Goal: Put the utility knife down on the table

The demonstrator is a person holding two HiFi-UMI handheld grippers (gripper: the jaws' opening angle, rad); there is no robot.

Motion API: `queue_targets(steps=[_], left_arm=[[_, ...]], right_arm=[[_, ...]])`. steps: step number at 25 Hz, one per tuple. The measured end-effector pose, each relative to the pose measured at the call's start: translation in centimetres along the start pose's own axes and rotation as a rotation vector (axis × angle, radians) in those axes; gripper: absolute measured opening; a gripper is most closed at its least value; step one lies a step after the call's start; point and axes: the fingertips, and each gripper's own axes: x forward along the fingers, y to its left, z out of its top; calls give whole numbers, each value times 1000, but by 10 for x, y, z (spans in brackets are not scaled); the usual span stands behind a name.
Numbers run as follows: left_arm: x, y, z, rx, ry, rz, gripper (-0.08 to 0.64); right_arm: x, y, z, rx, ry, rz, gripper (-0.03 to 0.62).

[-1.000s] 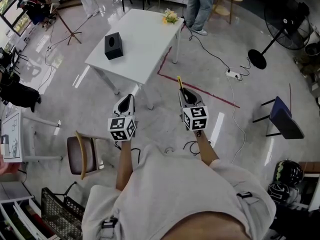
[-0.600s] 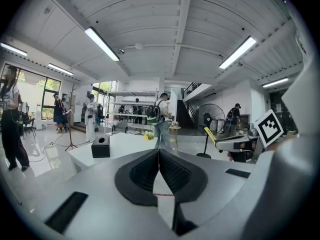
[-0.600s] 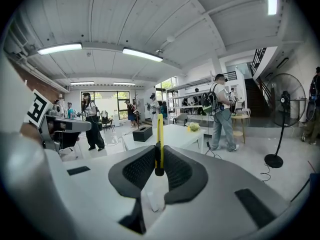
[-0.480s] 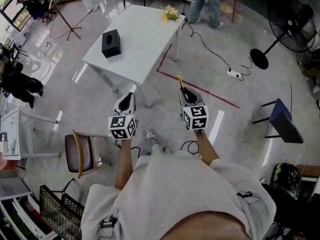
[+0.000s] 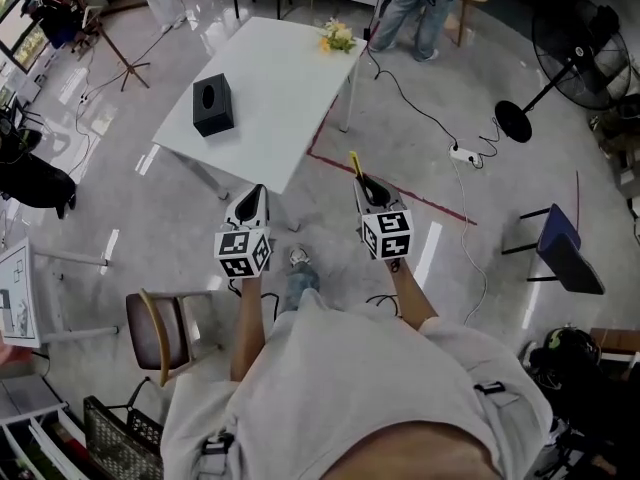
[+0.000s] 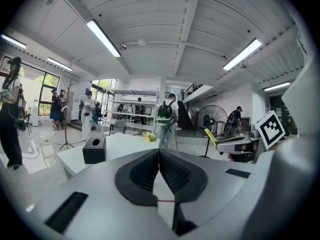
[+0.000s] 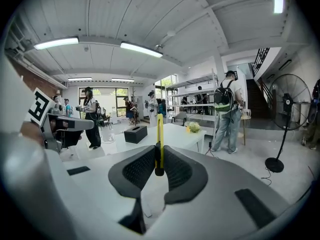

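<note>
My right gripper (image 5: 363,180) (image 7: 158,160) is shut on a slim yellow utility knife (image 5: 355,162) (image 7: 159,141), which sticks up and forward from between its jaws. My left gripper (image 5: 258,194) (image 6: 159,154) is shut with nothing between its pads. Both are held out in front of the person, above the grey floor, short of the near corner of a white table (image 5: 290,108) (image 7: 175,135) (image 6: 125,143). The table carries a black tissue box (image 5: 213,105) (image 6: 94,150) (image 7: 135,133) and a small bunch of yellow flowers (image 5: 338,35) (image 7: 193,127) at its far corner.
A brown chair (image 5: 156,324) stands at the lower left and a blue chair (image 5: 560,248) at the right. A standing fan (image 5: 575,38) (image 7: 287,116) and a cable with a power strip (image 5: 462,153) lie beyond the table. People stand behind it (image 5: 415,3). A red tape line (image 5: 400,188) marks the floor.
The person has walked forward: the table and floor marks have slid nearer and to the left in the head view. A shoe now shows between the arms. Both grippers keep their hold and pose.
</note>
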Motion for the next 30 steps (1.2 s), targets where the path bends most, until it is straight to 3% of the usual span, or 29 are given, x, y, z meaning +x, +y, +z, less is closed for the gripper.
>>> queue_targets(steps=[19,30], left_arm=[[159,120,72,4,-31,-116,20],[228,145,75,6,-16,-207,18]], right_arm=[[164,-23,78,-6,-6,-115,71],[210,-43,80,14,16,-199,71]])
